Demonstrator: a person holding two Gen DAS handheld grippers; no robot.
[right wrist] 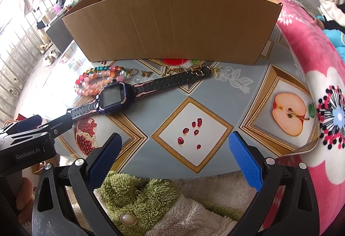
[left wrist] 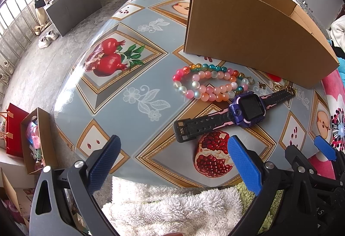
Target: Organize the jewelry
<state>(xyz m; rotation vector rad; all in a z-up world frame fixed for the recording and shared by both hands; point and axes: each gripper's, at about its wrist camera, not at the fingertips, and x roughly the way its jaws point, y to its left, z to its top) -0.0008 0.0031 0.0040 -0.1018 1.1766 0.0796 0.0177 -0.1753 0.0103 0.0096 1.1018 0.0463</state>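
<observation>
Smartwatch centre-left on desk: light, rigid case, floppy strap; grab case. Left gripper and right gripper wide open, empty.

One watch, one cardboard box, two bead bracelets

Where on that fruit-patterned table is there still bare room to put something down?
Bare: the patch right of the purple smartwatch, around the printed apple half, and left of the pastel bead bracelets, around the printed whole pomegranates. Crowded: the strip along the brown cardboard box, with bracelets, watch and small gold charms.
</observation>
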